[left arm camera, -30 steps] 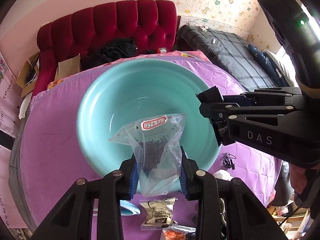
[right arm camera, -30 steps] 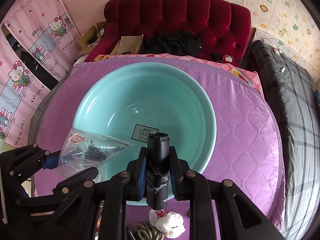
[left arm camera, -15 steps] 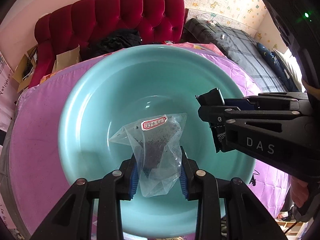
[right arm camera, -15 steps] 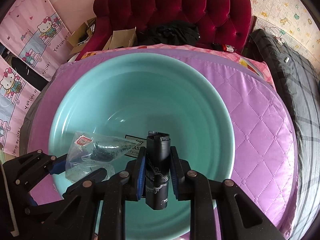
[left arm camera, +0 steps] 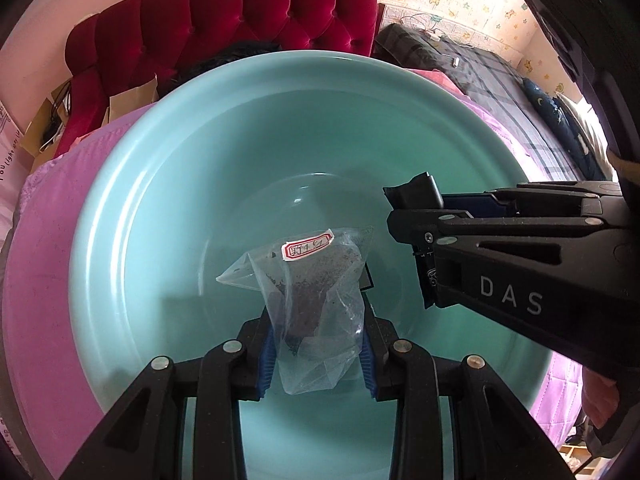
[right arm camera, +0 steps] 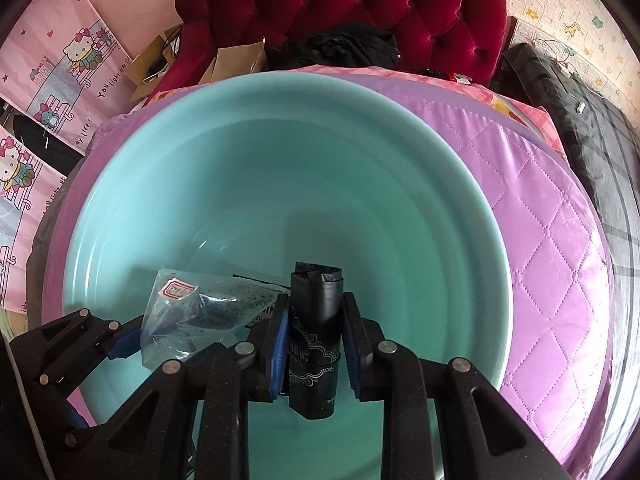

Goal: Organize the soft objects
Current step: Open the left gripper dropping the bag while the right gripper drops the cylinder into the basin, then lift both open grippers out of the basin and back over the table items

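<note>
A wide teal basin (left arm camera: 160, 184) fills both views, on a purple quilted cover (right arm camera: 552, 264). My left gripper (left arm camera: 318, 320) is shut on a clear plastic bag (left arm camera: 316, 280) with dark bits inside and a red-edged label. The bag hangs low inside the basin. My right gripper (right arm camera: 316, 300) holds an upright black roll with silver print (right arm camera: 316, 344) over the basin's floor. Its jaws are opening, and the roll is still between the pads. In the right wrist view the bag (right arm camera: 192, 304) and the left gripper's fingers (right arm camera: 128, 338) sit just to the left.
A red tufted sofa (right arm camera: 360, 4) with dark clothes and cardboard boxes (right arm camera: 236, 60) stands behind the basin. A dark plaid bed (right arm camera: 592, 128) lies to the right, and pink cartoon curtains (right arm camera: 52, 64) hang to the left. A printed label lies on the basin floor, partly hidden.
Both grippers have sunk into the basin, which now looms larger and hides the items at the cover's near edge. The bag and the black roll stay in their jaws.
</note>
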### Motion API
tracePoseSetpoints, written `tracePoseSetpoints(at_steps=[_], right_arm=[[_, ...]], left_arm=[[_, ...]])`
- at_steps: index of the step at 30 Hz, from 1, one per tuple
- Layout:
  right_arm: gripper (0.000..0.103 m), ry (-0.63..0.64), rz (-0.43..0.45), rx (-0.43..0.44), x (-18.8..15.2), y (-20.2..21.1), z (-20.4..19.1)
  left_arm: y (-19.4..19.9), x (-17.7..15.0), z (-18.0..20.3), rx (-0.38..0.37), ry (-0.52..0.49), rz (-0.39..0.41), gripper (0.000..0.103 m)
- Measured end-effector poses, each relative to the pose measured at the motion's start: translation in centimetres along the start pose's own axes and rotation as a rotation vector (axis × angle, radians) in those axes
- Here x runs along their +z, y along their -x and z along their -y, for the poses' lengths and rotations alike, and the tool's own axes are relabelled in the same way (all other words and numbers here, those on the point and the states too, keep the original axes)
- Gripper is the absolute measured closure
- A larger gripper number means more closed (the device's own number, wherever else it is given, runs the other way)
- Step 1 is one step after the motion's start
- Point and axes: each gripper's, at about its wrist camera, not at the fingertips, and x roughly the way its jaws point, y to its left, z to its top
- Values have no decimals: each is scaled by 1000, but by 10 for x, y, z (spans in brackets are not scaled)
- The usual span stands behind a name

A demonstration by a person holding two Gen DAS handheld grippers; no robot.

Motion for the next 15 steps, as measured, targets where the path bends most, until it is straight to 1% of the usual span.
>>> tracePoseSetpoints(at_steps=[2,4,5,6,7,8,9,10,11,12,14,15], right_arm=[[73,0,0,8,1,1,0],[70,-6,0,3,2,3,0],[66,-8,3,4,3,4,0],[61,-10,5,5,4,5,0],[50,-16,9,3,5,8,1],[42,-23,14,1,6,10,2],[39,-29,22,1,6,13,2],[32,-34,30,-4,7,16,3],[24,-39,37,-9,7,19,3],[20,-44,48,-13,7,22,4],[4,-51,70,-33,6,28,5],[0,-51,80,-43,6,32,5]], left_arm=[[1,-1,2,2,-4,3,65],[3,-1,4,8,-12,8,60],[3,-1,5,14,-12,8,48],[4,-1,5,16,-9,9,30],[5,-1,5,27,-6,13,22],[7,-1,6,40,-3,22,13],[10,0,7,45,-1,31,13],[12,0,7,48,1,39,12],[14,-1,6,56,1,46,5],[16,-1,7,68,-1,49,0],[21,-5,7,80,-3,66,0],[23,-6,7,80,-1,76,0]])
